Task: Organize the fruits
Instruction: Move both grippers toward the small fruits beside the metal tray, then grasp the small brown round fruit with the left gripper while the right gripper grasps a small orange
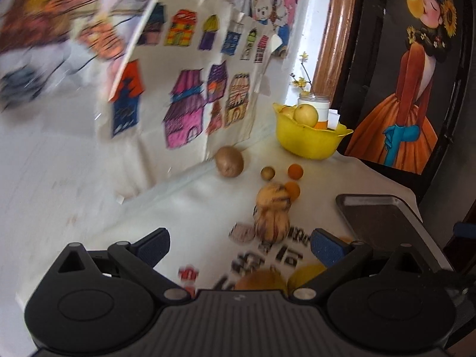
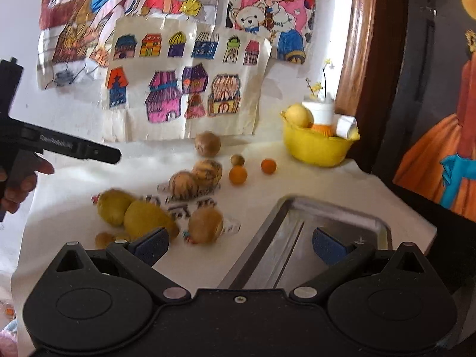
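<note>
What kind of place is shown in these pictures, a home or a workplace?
Most likely a home, perhaps a family living or dining room. Hand-coloured children's drawings hang on the white wall, loose fruit lies on a cloth-covered table beside a yellow bowl, and a decorative painting of a girl stands nearby.

Children's colored drawings of houses [image 2: 178,89] and cartoon figures [image 2: 267,9] are hanging on a white wall [image 1: 53,148], while a polished wooden frame [image 1: 336,29] and a dark panel painted with a girl in orange [image 1: 416,74] are standing to the right.
</note>
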